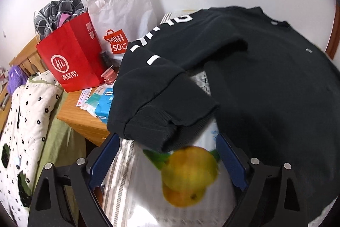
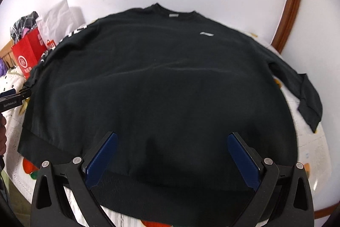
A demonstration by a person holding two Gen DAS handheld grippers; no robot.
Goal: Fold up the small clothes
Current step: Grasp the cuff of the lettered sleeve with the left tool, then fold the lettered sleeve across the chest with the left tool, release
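A black sweatshirt point(image 2: 159, 78) lies spread flat, front up, on a fruit-print tablecloth point(image 1: 131, 184). Its left sleeve point(image 1: 161, 86), with white lettering, is bent toward me and ends in a ribbed cuff point(image 1: 148, 127). My left gripper point(image 1: 167, 139) hangs open just over that cuff; the cuff lies at its fingertips and the pads are not pressing it. My right gripper point(image 2: 172, 135) stands open above the middle of the ribbed hem point(image 2: 170, 190), with only flat cloth beneath it. The right sleeve point(image 2: 306, 99) lies folded back at the far right. The left gripper point(image 2: 14, 97) shows at the left edge of the right wrist view.
A red paper bag point(image 1: 72, 56) and a white shopping bag point(image 1: 123, 14) stand on a wooden side table point(image 1: 85, 118) to the left, with blue packets point(image 1: 104, 105). A flower-print quilt point(image 1: 27, 110) lies lower left. A curved wooden frame point(image 2: 293, 3) runs along the white wall.
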